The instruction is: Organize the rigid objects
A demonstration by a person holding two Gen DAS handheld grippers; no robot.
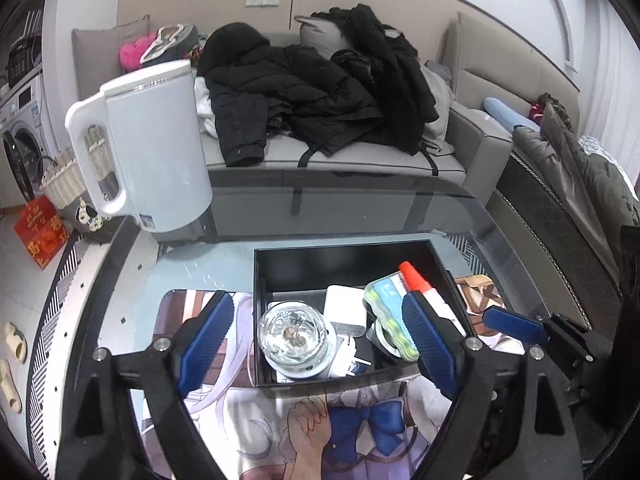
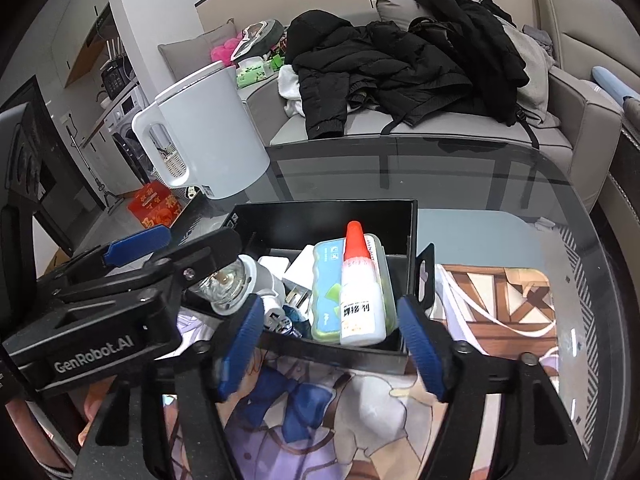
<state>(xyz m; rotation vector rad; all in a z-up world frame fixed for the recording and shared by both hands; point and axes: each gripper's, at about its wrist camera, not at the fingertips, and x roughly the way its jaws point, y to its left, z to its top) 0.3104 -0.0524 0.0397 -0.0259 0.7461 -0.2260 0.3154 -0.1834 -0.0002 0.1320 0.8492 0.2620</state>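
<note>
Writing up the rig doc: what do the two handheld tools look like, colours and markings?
Both match: the left tool and right tool have black angular plastic frames with silver screw heads at the pivots, and blue ribbed pads on the fingers. The left tool's body, seen in the right wrist view, bears white "GenRobot.AI" lettering. No cables or sleeves visible.

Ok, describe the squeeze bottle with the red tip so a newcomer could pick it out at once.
Find the open black box on the glass table, in front of the white kettle. At the box's right end, the bottle lies on a green-edged case. It alone has a white body, a printed label and an orange-red cone tip.
</note>
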